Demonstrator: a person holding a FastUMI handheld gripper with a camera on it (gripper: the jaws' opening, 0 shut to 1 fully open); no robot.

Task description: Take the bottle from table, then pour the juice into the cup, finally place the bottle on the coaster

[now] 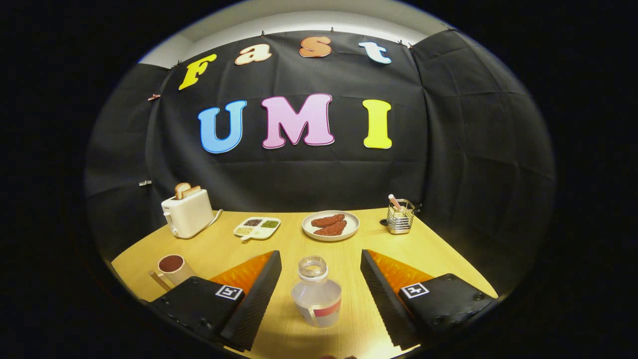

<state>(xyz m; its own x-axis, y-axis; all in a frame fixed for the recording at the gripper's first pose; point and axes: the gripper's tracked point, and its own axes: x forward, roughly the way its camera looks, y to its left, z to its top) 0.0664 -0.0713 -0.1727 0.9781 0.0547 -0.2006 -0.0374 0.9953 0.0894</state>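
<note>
Jaws [319, 294] stand wide open, clear of the upright uncapped bottle [317, 294] between them; cup [172, 267] sits beyond the left finger.

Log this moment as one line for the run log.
stage: pre-grasp | gripper: open, fingers either side of bottle, not touching | bottle: upright on table, cap off | cup: left of fingers

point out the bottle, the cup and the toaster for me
bottle [317, 298], gripper view, on its clear body, between the open tool's fingers
cup [172, 265], gripper view, on its dark inside, beside the left finger
toaster [188, 214], gripper view, on its white side wall
</note>
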